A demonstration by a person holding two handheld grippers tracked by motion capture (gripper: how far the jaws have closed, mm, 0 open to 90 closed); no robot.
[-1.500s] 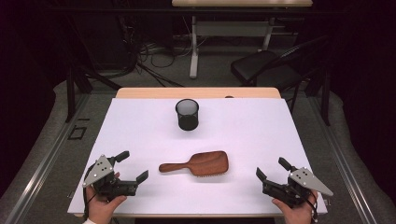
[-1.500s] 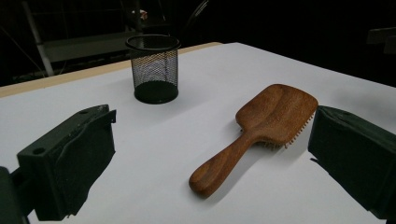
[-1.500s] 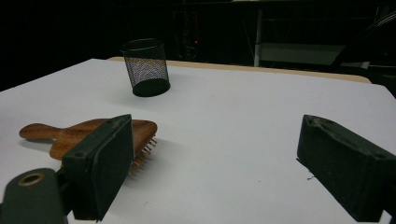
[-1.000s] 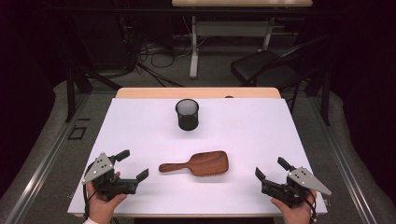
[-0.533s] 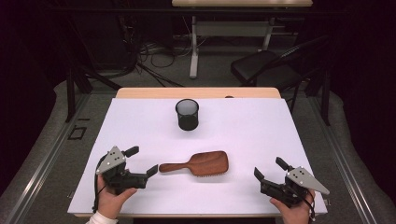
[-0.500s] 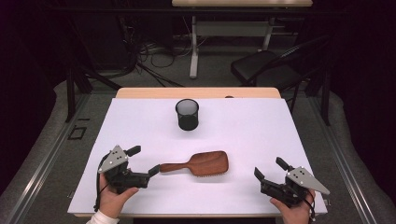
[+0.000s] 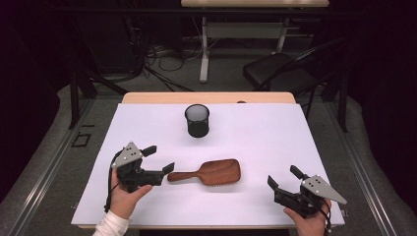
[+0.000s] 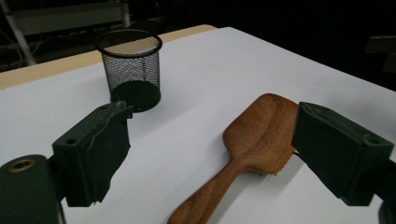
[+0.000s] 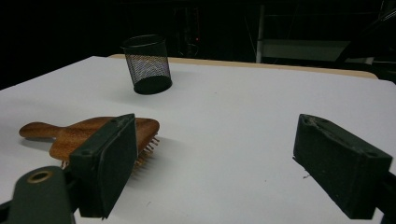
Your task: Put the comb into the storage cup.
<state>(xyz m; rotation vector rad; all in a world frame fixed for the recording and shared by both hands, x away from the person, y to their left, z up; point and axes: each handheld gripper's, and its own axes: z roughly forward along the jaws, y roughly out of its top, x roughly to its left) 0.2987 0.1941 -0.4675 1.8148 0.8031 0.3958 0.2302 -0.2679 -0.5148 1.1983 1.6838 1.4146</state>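
Two hand-held tools on a white worktop, one closing in on a wooden hairbrush.

Largest first: the worktop carries a black mesh cup toward the far edge and the hairbrush lying bristles down near the middle, its handle pointing left. The left tool has moved in from the near-left corner since a second ago; its jaws, empty, straddle the handle tip and have just begun narrowing, so a grasp on the handle looks imminent. The right tool rests released, well apart at the near-right, unmoved.
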